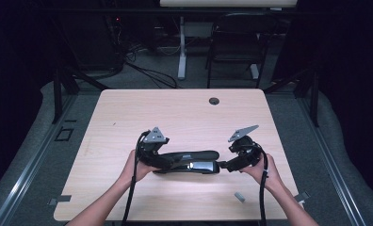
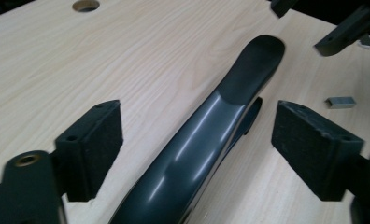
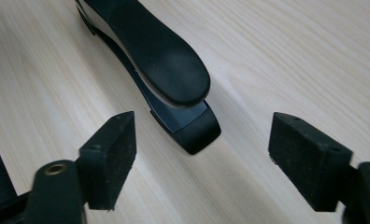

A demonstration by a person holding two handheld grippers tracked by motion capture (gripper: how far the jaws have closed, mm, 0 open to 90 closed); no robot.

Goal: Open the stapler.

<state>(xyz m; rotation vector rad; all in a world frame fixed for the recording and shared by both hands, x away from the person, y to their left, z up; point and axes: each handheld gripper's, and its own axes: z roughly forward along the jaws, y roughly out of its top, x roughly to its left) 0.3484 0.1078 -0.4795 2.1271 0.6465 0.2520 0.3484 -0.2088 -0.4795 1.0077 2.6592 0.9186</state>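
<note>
high view: your left tongs (image 1: 171, 162) and right tongs (image 1: 223, 165) sit at opposite ends of the black stapler (image 1: 194, 161) lying flat on the counter (image 1: 128, 117); a small strip of staples (image 1: 239, 197) lies near your right tongs, on your side of them.

left gripper view: your left tongs (image 2: 197, 149) are released, jaws spread wide, with the stapler (image 2: 206, 140) running between them, untouched by either pad; the staple strip (image 2: 340, 101) lies just beyond the right-hand jaw.

right gripper view: your right tongs (image 3: 202, 158) are released too, with the stapler's front end (image 3: 174, 84) just ahead of the gap, touching neither jaw.
</note>
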